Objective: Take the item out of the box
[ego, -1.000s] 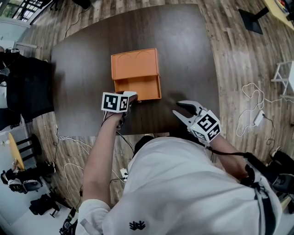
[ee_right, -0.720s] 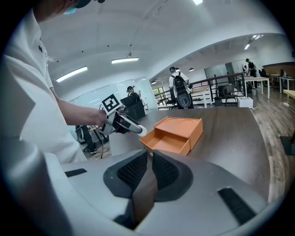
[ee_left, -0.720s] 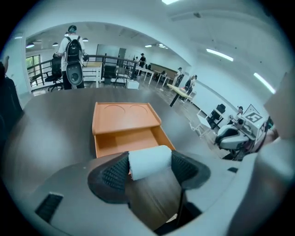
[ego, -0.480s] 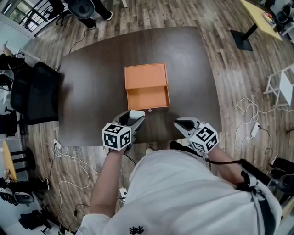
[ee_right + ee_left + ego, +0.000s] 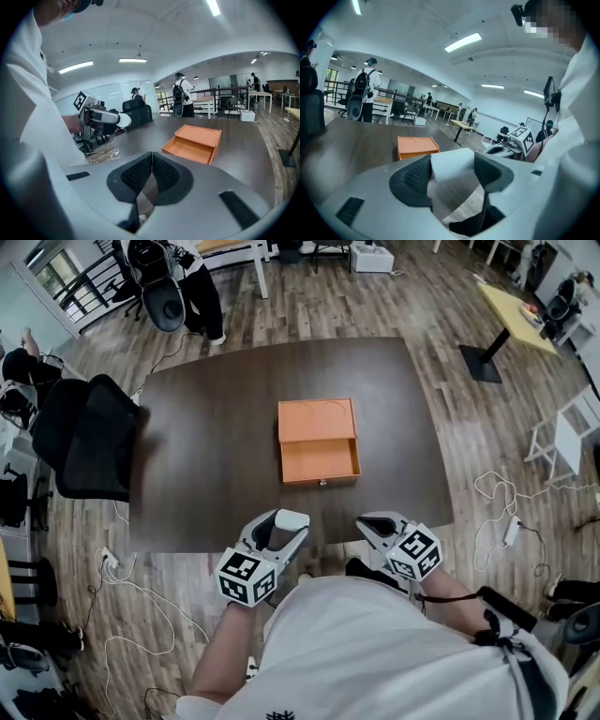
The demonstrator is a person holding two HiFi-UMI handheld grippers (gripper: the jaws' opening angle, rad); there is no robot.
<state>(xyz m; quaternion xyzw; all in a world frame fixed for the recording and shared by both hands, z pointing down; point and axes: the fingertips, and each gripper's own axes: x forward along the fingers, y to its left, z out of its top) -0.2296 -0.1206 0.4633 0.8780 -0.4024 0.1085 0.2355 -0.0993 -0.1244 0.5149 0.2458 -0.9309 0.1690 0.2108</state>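
White item [image 5: 292,518] looks light, smooth: my left hand-held gripper [image 5: 453,176] pinches its sides, clear of orange box [image 5: 319,442]; right hand-held gripper [image 5: 151,171] closed, empty.

A flat orange rectangular box [image 5: 319,439] is standing out against the dark brown wooden table [image 5: 206,456]. The pale grey left gripper [image 5: 281,526], black-padded, is showing a plain white rounded item [image 5: 452,164]. The right gripper [image 5: 366,521] is matching it. Both are wearing black-and-white square markers. Grey-brown planks are streaking the floor [image 5: 487,446].
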